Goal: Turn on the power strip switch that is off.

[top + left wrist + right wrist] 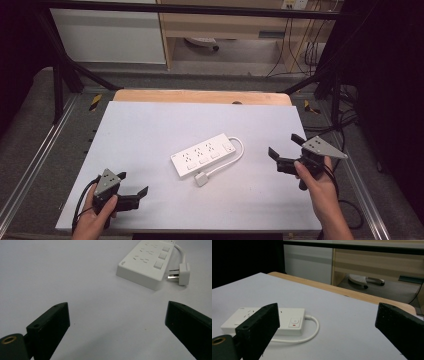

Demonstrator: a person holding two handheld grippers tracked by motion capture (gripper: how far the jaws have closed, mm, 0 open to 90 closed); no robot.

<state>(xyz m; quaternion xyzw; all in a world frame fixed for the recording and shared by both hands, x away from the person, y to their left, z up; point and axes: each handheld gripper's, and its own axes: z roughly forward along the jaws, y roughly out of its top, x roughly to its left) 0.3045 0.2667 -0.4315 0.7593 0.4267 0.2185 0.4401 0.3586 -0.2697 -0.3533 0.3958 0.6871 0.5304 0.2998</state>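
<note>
**Kid:** What is closest to you?

**Me:** My two hands. My left hand [95,212] holds my left gripper [134,185] low at the near left part of the white table [150,125]. Its jaws are spread wide apart, and nothing is between them. My right hand [317,182] holds my right gripper [283,148] at the right side of the table. Its jaws are wide apart too, with nothing in them.

**Kid:** What comes next, a bit farther out?

**Me:** A white power strip [203,155] lies flat in the middle of the table, between my two grippers and well apart from both. It has three sets of holes and small square buttons [162,256].

**Kid:** Where is its plug?

**Me:** The white plug [201,179] lies on the table just beside the near side of the strip. Its white cord [239,151] loops round from the strip's far right end.

**Kid:** And far away?

**Me:** A wooden edge [200,96] runs along the table's far side. Past that is grey floor, a wooden cabinet [225,25], and black wires [300,50] hanging down.
</note>
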